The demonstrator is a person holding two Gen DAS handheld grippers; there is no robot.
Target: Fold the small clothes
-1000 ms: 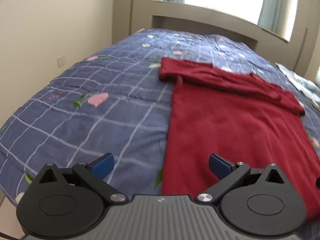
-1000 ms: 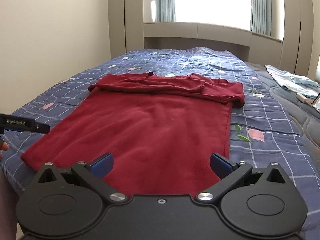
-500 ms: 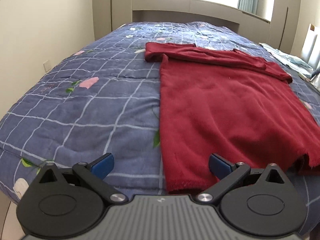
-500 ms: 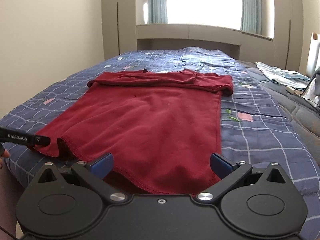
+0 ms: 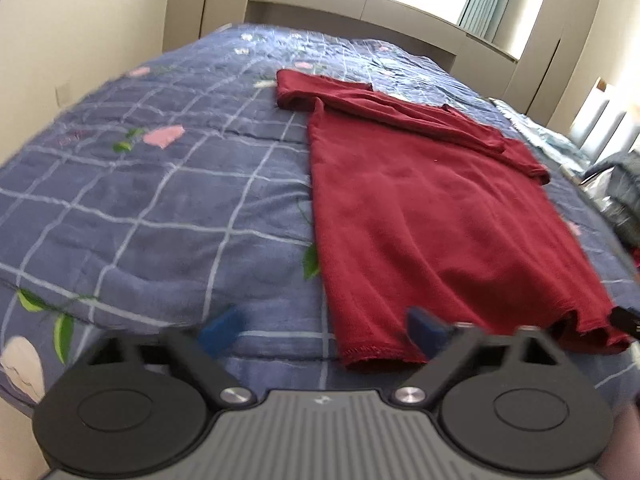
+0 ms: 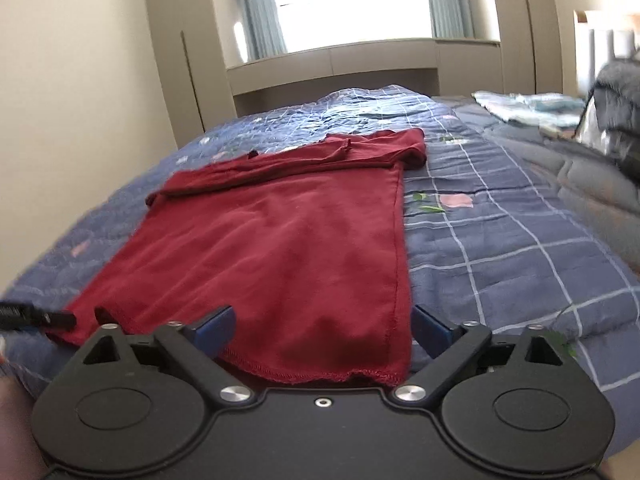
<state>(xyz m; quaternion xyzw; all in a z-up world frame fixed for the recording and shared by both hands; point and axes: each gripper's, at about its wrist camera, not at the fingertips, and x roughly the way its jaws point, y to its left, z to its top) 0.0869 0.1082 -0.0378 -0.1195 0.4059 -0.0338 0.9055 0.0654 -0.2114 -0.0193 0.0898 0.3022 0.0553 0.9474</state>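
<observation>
Both grippers' fingers [image 5: 426,330] just narrowed, gaping, empty; red shirt [image 6: 288,248] lies hem-nearest, lengthwise.

A shirt [image 5: 420,216] lies flat on the bed quilt [image 5: 160,200], running from the lower centre of the left wrist view up toward the headboard ledge [image 5: 360,4] at the top. Its sleeves are folded across its far end. Its near hem sits at the bottom of the frame, its left corner between the left gripper [image 5: 324,330] fingers. In the right wrist view the hem's right corner lies between the right gripper [image 6: 322,330] fingers. Other cloth [image 6: 532,106] lies at the upper right.
</observation>
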